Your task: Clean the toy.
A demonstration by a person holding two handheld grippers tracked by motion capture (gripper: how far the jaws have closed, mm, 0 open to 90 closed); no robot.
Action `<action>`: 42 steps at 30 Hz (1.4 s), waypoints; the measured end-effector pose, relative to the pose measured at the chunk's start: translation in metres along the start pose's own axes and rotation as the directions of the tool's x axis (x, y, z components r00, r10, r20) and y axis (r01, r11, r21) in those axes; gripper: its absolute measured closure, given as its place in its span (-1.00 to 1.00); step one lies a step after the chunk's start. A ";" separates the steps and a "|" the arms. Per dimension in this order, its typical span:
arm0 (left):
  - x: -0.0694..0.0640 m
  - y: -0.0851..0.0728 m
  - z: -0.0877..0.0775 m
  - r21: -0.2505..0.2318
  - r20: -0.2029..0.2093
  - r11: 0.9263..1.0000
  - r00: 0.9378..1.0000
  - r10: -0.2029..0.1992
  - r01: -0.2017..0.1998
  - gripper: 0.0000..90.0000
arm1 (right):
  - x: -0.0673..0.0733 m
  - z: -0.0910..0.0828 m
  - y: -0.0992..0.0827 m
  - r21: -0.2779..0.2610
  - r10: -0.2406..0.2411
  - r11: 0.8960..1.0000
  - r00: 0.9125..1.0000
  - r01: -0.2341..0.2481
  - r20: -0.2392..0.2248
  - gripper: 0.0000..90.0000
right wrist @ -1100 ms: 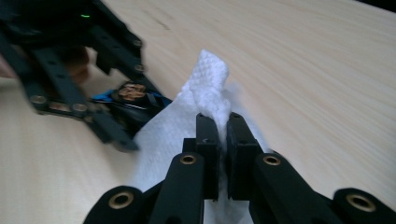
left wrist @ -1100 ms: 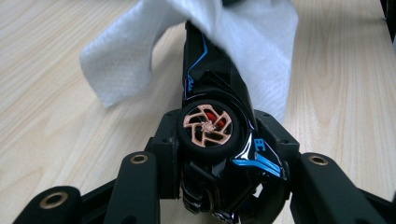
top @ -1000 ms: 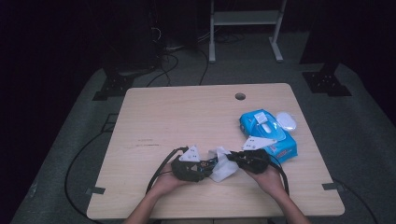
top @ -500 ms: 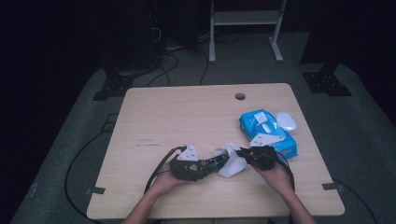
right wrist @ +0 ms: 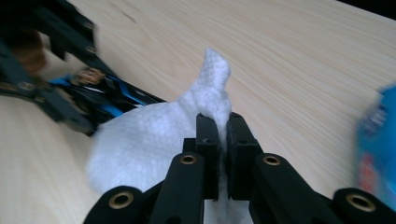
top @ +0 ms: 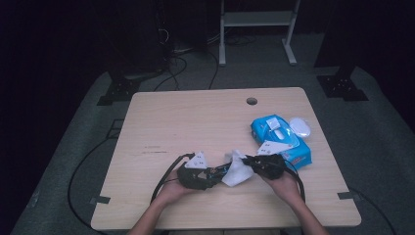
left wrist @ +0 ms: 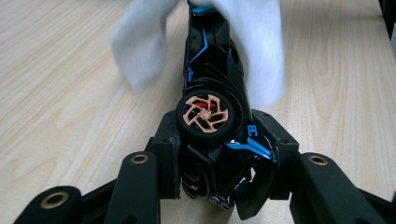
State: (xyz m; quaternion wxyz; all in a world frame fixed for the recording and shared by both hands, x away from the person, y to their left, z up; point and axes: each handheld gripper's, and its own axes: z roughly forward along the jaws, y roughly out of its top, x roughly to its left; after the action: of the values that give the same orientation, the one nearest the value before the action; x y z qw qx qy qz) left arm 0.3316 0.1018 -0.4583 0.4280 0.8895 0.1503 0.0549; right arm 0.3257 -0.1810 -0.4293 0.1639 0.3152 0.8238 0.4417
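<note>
A black toy car with blue trim and a copper-spoked wheel is clamped between the jaws of my left gripper. In the high view the left gripper holds the car low over the table's front middle. A white wipe is pinched in my right gripper. The wipe drapes over the car's far end, and it shows as white folds on both sides of the car's nose. The right gripper faces the left one from the right.
A blue pack of wipes lies at the right of the wooden table, with a white oval thing beside it. A round cable hole sits near the far edge. Cables trail off the table's front left.
The right gripper with the wipe slid a little left and right along the car between frames. The left gripper and the car stayed put.
</note>
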 end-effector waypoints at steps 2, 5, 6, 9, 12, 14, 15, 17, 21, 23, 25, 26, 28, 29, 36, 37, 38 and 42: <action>0.000 0.000 0.000 -0.005 0.000 1.000 1.000 -0.003 0.003 0.28 | -0.004 -0.003 -0.003 -0.003 0.014 1.000 1.000 -0.013 0.003 0.89; -0.001 0.000 0.001 -0.001 -0.001 1.000 1.000 0.003 -0.003 0.28 | 0.002 0.000 0.000 -0.007 -0.002 1.000 1.000 0.002 -0.008 0.89; -0.001 0.000 0.001 -0.001 -0.002 1.000 1.000 0.005 -0.005 0.28 | 0.005 0.002 0.002 -0.005 -0.010 1.000 1.000 0.010 -0.012 0.89; -0.001 0.001 0.002 -0.006 -0.003 1.000 1.000 0.001 -0.001 0.28 | 0.016 0.011 0.010 -0.011 -0.040 0.999 0.999 0.039 -0.032 0.89; -0.002 0.001 0.003 -0.007 -0.001 1.000 1.000 0.000 0.000 0.28 | 0.030 0.023 0.015 -0.016 -0.057 0.998 0.996 0.056 -0.072 0.89; -0.001 0.001 0.003 -0.007 0.001 1.000 1.000 0.000 0.000 0.28 | 0.041 0.030 0.017 -0.023 -0.075 0.997 0.991 0.073 -0.115 0.89; -0.001 0.001 0.002 -0.007 0.000 1.000 1.000 0.001 -0.001 0.28 | 0.045 0.032 0.018 -0.026 -0.094 0.995 0.989 0.091 -0.115 0.89; -0.001 0.000 0.002 -0.008 -0.001 1.000 1.000 0.001 -0.001 0.28 | 0.045 0.030 0.019 -0.017 -0.104 0.995 0.989 0.103 -0.107 0.89; 0.000 0.000 0.000 -0.004 -0.008 1.000 1.000 0.007 -0.007 0.28 | 0.028 0.022 0.012 -0.026 -0.055 0.998 0.995 0.054 -0.077 0.89; 0.000 0.000 0.000 -0.005 -0.007 1.000 1.000 0.006 -0.006 0.28 | 0.022 0.017 0.011 -0.017 -0.062 0.998 0.998 0.061 -0.033 0.89; 0.000 0.000 0.000 -0.005 -0.008 1.000 1.000 0.007 -0.007 0.28 | 0.017 0.014 0.008 -0.020 -0.043 0.999 0.999 0.042 -0.032 0.89; 0.000 0.000 0.000 -0.002 -0.007 1.000 1.000 0.006 -0.006 0.28 | 0.015 0.013 0.007 -0.021 -0.031 0.999 0.999 0.030 -0.035 0.89; 0.001 0.000 0.000 0.000 -0.006 1.000 1.000 0.007 -0.007 0.29 | 0.018 0.015 0.009 -0.018 -0.049 0.999 0.999 0.049 -0.020 0.89; 0.001 0.001 0.001 -0.004 -0.007 1.000 1.000 0.006 -0.006 0.28 | 0.020 0.017 0.010 -0.016 -0.049 0.999 0.999 0.048 -0.023 0.89; 0.001 0.001 0.002 -0.003 -0.010 1.000 1.000 0.000 0.000 0.29 | 0.051 0.041 0.025 -0.029 -0.080 0.997 0.988 0.077 -0.136 0.89; 0.001 0.000 0.001 -0.006 -0.009 1.000 1.000 0.000 0.000 0.29 | 0.056 0.043 0.026 -0.032 -0.091 0.996 0.986 0.087 -0.143 0.89; 0.001 0.000 0.000 -0.004 -0.011 1.000 1.000 0.003 -0.003 0.29 | 0.058 0.044 0.028 -0.030 -0.111 0.994 0.984 0.108 -0.143 0.89; 0.002 -0.001 -0.002 -0.004 -0.013 1.000 1.000 0.003 -0.003 0.29 | 0.046 0.036 0.023 -0.017 -0.104 0.995 0.990 0.102 -0.098 0.89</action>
State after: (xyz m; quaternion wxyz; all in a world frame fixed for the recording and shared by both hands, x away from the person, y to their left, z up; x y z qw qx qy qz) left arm 0.3331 0.1047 -0.4585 0.4289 0.8884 0.1518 0.0617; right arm 0.3201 -0.1184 -0.4298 0.1473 0.2490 0.8435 0.4526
